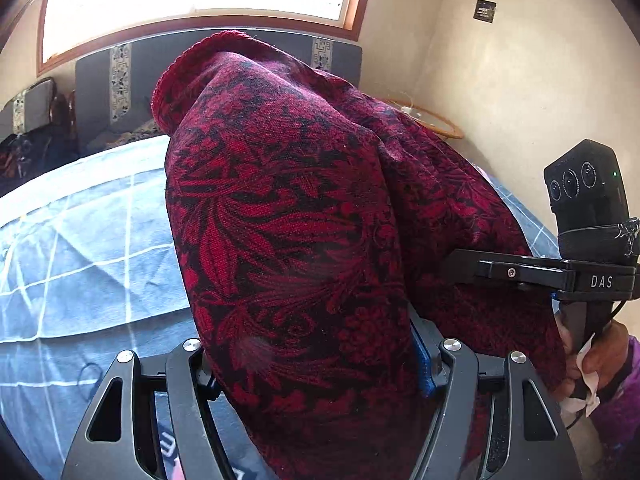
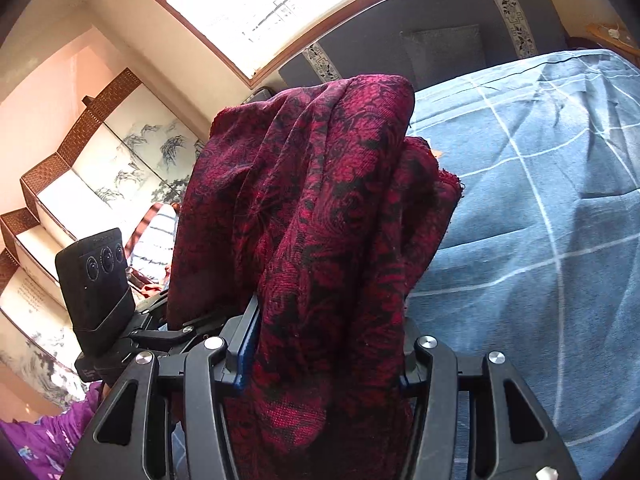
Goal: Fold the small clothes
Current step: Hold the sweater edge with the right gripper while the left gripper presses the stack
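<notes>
A dark red and black patterned cloth (image 1: 288, 216) is held up off the bed and fills the middle of both views (image 2: 320, 208). My left gripper (image 1: 316, 364) is shut on the cloth, which drapes over its fingers and hides the tips. My right gripper (image 2: 324, 360) is shut on another part of the same cloth, its tips also hidden by folds. The right gripper's body (image 1: 588, 240) shows at the right of the left wrist view, close beside the cloth. The left gripper's body (image 2: 100, 292) shows at the left of the right wrist view.
A blue bedsheet with white lines (image 1: 80, 240) lies below the cloth, also in the right wrist view (image 2: 540, 220). A grey headboard (image 1: 216, 68) and a window are behind. A folding screen (image 2: 100, 168) stands at the left. A round wooden frame (image 1: 436, 120) leans by the wall.
</notes>
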Demonstrator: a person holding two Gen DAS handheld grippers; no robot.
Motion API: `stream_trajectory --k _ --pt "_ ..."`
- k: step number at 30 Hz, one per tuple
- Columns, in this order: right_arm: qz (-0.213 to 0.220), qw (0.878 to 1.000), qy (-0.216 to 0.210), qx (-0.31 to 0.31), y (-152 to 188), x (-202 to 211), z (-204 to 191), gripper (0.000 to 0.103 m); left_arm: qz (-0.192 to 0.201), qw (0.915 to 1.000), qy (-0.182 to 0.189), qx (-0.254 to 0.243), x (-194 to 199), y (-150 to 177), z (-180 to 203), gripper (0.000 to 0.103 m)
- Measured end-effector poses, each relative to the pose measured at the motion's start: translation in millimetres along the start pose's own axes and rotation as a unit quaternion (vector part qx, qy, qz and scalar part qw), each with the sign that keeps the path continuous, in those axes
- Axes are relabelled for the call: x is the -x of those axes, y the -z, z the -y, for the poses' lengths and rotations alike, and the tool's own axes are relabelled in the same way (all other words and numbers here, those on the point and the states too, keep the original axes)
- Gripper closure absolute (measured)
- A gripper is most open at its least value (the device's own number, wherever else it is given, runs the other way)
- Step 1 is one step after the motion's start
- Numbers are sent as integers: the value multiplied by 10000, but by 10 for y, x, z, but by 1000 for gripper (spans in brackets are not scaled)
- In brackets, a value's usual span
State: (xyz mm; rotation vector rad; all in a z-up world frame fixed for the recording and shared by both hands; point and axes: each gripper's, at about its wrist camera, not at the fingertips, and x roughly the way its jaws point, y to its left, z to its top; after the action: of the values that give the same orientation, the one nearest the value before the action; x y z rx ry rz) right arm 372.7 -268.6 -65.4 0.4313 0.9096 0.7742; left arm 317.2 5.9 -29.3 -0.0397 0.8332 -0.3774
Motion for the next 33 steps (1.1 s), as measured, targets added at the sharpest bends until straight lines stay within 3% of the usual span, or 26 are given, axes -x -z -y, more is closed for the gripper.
stream_trajectory --k 9,16,33 --pt "-113 9991 -404 -18 208 -280 -413 54 64 9986 -514 -96 484 276 -225 34" --pt "-236 9985 -496 -47 403 -429 -632 54 65 9981 -604 -40 713 612 -410 34" --pt "-404 9981 -469 -36 475 -549 -837 54 3 9986 -532 -63 912 753 -614 34"
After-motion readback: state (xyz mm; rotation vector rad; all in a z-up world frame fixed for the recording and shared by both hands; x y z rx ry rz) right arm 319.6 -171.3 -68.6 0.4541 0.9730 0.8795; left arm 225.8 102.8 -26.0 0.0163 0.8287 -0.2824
